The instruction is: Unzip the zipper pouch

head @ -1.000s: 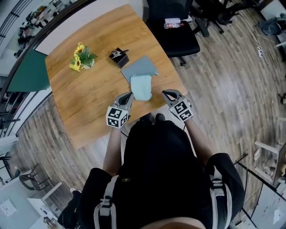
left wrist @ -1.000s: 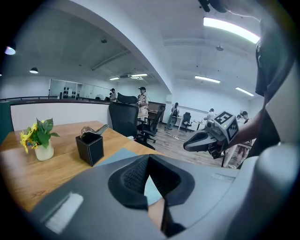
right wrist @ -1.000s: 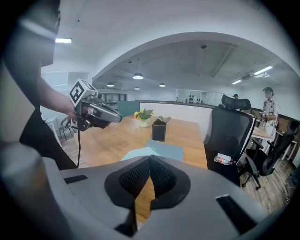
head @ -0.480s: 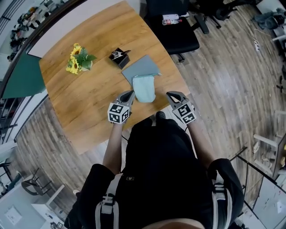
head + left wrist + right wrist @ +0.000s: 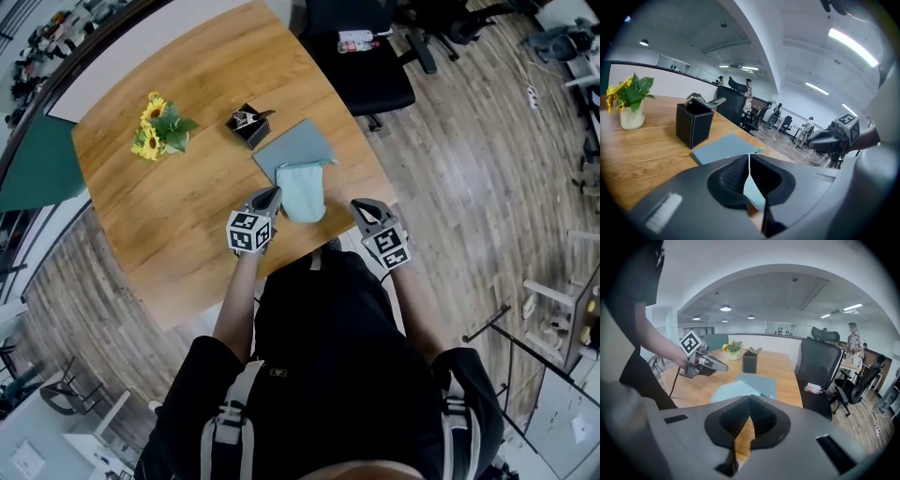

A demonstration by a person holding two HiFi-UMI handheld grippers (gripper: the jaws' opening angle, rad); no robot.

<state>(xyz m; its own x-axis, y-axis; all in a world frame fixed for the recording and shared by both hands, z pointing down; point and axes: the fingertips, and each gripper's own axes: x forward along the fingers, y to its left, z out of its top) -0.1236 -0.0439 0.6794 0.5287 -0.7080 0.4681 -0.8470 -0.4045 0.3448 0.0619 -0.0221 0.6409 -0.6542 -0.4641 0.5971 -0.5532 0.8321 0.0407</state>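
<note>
While the left gripper [image 5: 749, 157] has its jaws closed tip to tip, nothing is clamped in them; a sliver of the pale green zipper pouch [image 5: 301, 191] shows only through the slit lower down, lying beyond the jaws. The right gripper [image 5: 750, 398] is likewise closed and empty, with bare wood visible under its tips.

Compared with a second ago, the left gripper has come down and in, so that its tips now sit just beside the pouch's left edge (whether they touch it I cannot tell). The right gripper has barely shifted and stays off the pouch's right side, near the table's edge, clearly apart from it.

The pouch itself has not moved: it lies flat near the person's edge of the wooden table [image 5: 187, 216], between the two grippers, its far end overlapping a grey-blue flat pad [image 5: 293, 147]. Beyond the pad stand a small black box [image 5: 249, 123] and, further left, a pot of yellow flowers [image 5: 157, 128], both where they were.
</note>
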